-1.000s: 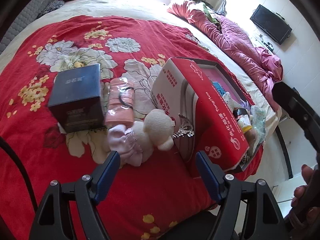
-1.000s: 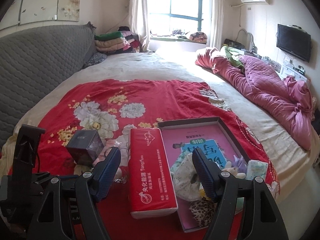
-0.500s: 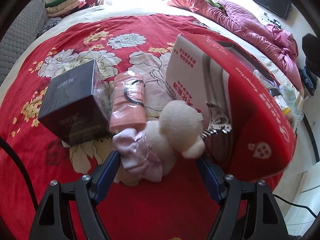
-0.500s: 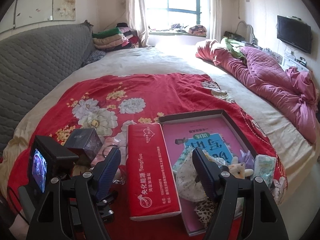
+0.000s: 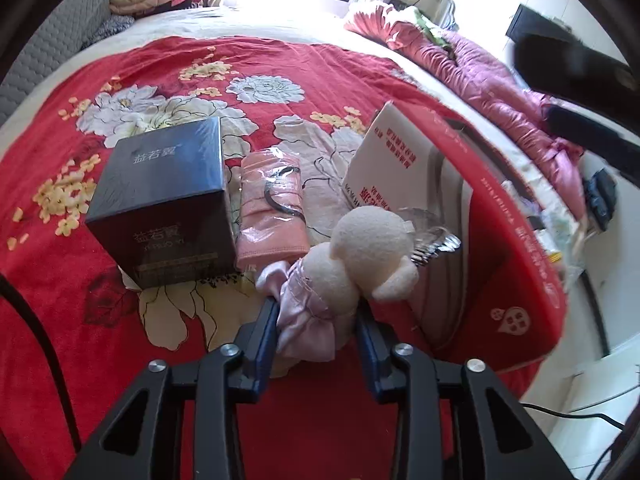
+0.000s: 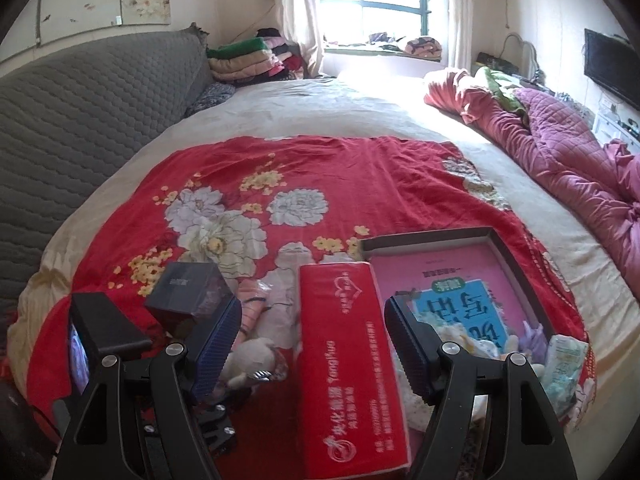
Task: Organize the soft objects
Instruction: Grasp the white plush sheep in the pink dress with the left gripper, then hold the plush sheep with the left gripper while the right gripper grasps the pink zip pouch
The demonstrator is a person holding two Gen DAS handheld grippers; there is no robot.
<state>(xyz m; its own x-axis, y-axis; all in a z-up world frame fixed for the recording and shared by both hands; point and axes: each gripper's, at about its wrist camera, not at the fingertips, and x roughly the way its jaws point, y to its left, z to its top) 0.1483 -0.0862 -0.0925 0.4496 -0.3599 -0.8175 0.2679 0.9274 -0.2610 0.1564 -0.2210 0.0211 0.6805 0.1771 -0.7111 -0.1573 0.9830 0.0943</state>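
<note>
A cream plush toy (image 5: 360, 256) in a pale pink dress lies on the red flowered blanket (image 5: 160, 72). My left gripper (image 5: 316, 320) is closing on it, and both pads press the dress and body. Behind the toy lies a pink towel in clear wrap (image 5: 272, 216). In the right wrist view the toy (image 6: 248, 356) shows partly behind the left finger. My right gripper (image 6: 312, 332) hangs open above the red tissue pack (image 6: 344, 344) with nothing between its fingers.
A dark blue box (image 5: 164, 200) stands left of the towel. The tissue pack (image 5: 480, 240) rises close on the toy's right, with a silver comb-like piece (image 5: 432, 244) against it. A shallow box (image 6: 436, 236) holds a pink book and small items. A crumpled pink quilt (image 6: 560, 152) lies far right.
My left gripper came down and forward over the plush toy and its jaws closed in against it. The right gripper drifted sideways over the tissue pack, still open.
</note>
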